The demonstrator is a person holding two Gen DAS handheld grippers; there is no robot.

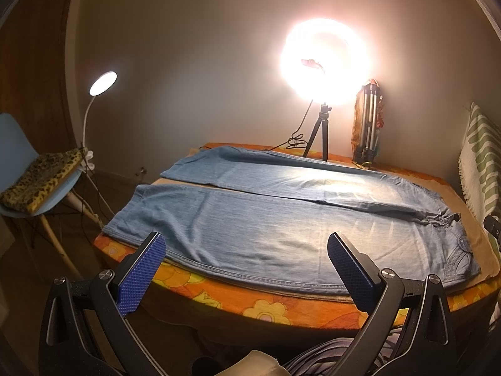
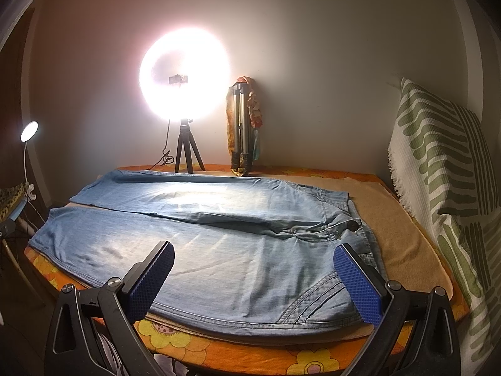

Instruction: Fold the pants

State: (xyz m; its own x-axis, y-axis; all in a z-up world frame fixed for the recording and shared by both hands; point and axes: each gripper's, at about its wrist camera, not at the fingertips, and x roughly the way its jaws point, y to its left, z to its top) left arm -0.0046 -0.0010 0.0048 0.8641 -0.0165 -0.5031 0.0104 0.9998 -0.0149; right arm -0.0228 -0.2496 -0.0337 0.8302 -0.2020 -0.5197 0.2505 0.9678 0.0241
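Pants (image 1: pixel 281 219) spread flat, unfolded, on orange floral table (image 1: pixel 266 308), legs parted, waist at right | left gripper (image 1: pixel 247 250) fingers wide apart, holding nothing, above near hem edge | right gripper (image 2: pixel 255 263) likewise spread and empty, apparently not touching denim | ring light (image 2: pixel 184 84) glaring behind

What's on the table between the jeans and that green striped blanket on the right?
Only a bare stretch of tan cloth separates the jeans from the blanket; nothing rests on it. The right wrist view shows this best.
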